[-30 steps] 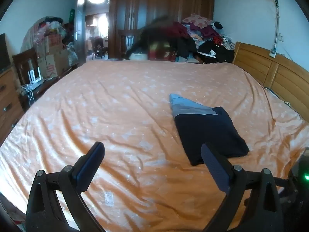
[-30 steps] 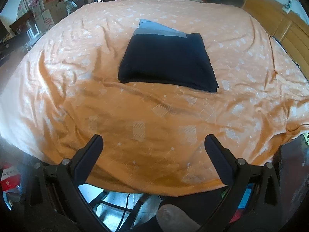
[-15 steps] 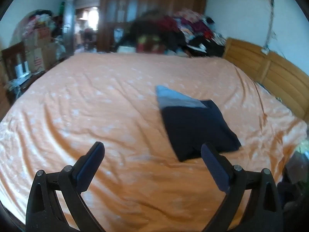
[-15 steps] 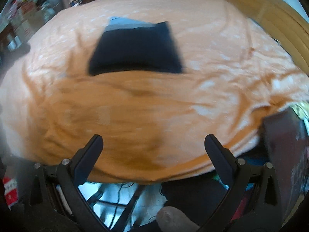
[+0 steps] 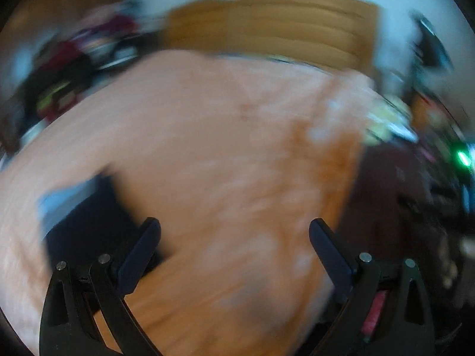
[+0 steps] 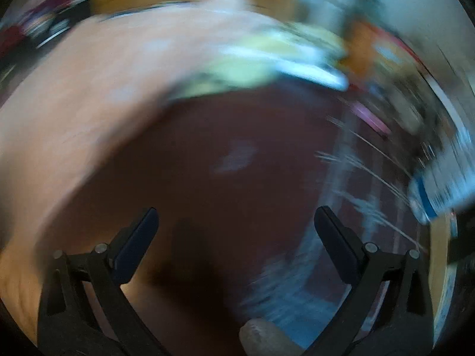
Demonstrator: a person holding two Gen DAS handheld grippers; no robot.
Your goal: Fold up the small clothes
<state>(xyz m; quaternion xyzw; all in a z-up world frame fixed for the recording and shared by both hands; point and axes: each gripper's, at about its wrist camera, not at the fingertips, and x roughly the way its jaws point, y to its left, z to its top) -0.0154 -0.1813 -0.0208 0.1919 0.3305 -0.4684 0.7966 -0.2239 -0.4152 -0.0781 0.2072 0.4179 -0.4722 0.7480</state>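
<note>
Orange bedding covers the bed [image 5: 225, 154] and fills most of the left wrist view, all smeared by blur. At the bottom the left claw [image 5: 234, 234] is spread wide with nothing between its two dark fingers [image 5: 139, 255]. It hangs over the bed and touches nothing. The folded dark cloth [image 5: 89, 225], with a light blue strip at its far end, lies on the bed at the lower left. It sits just beside and partly behind the left finger, but the claw does not hold it. Behind the bed stands a wooden headboard [image 5: 267, 26] against a pale wall. A blurry heap of clothes [image 5: 65, 68] is at the far left. To the right of the bed there is a dark red-brown patch and a small green light [image 5: 461, 157]; what they belong to is too blurred to tell.

Now the right wrist view. The right claw [image 6: 236, 225] is also spread wide and empty. It points at a big dark red-brown area [image 6: 237, 148] past the corner of the bed [image 6: 89, 89]. I cannot tell what that area is. Something yellow-green and white [image 6: 267, 53] is smeared along the bed's edge. The dark cloth does not show in this view.
</note>
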